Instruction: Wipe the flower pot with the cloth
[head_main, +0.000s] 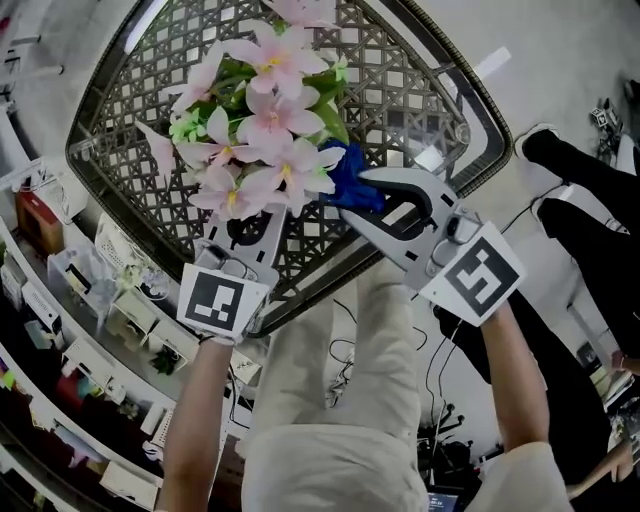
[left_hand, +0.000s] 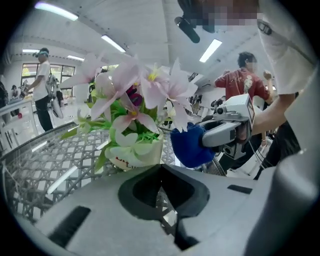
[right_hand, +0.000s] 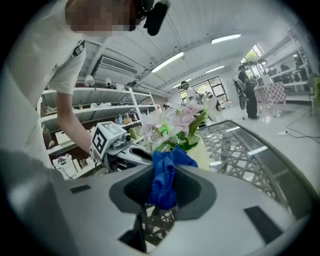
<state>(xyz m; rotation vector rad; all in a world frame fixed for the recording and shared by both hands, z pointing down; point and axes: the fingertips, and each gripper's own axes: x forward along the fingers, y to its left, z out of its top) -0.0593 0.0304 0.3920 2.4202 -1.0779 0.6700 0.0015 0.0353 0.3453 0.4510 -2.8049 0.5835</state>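
Pot (left_hand: 137, 154) stands on the lattice table (head_main: 120, 110), under its flowers (head_main: 265, 120) and between your two grippers. Left gripper (left_hand: 161, 169): jaws clenched on nothing, tips just short of the pot; contact with it cannot be confirmed from this angle. Right gripper (right_hand: 162, 172): clamped on the blue cloth (right_hand: 162, 187), which sits just beside the pot's wall. Recommendation: brace the pot with the left tips so it neither slides nor tips, press the bunched cloth against the wall, sweep round below the leaves, and keep bare jaws off the pot.
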